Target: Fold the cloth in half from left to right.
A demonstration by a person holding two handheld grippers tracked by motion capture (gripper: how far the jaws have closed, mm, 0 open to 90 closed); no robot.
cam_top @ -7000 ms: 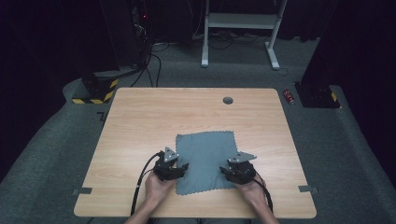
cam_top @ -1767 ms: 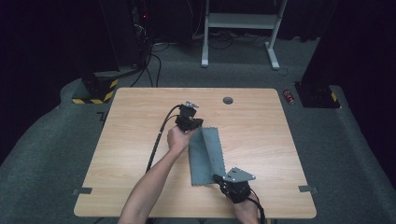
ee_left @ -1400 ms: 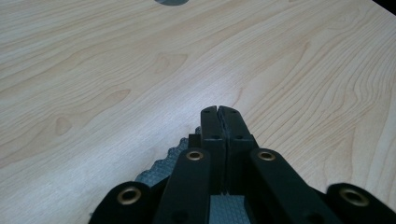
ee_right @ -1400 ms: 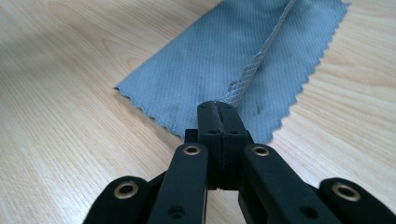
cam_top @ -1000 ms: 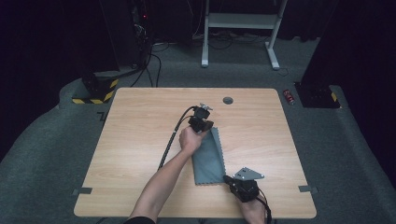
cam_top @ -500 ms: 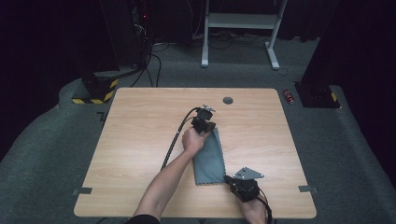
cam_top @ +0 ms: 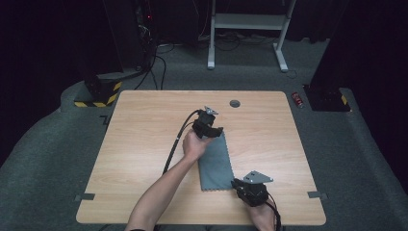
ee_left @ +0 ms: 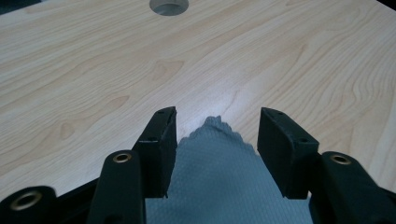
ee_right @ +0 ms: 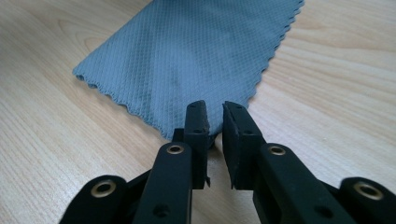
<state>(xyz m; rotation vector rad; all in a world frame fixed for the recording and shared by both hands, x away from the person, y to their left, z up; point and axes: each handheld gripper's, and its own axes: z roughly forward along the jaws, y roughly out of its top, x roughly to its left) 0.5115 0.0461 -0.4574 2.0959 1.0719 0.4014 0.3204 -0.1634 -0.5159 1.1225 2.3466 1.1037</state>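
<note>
My left gripper (ee_left: 214,135) has just opened; its jaws stand wide apart with the far corner of the grey cloth (ee_left: 219,177) lying loose between them, untouched. My right gripper (ee_right: 214,122), its jaws parted by a narrow gap and opening, sits at the near corner. The folded cloth (cam_top: 216,161) runs lengthwise from one gripper to the other.
</note>
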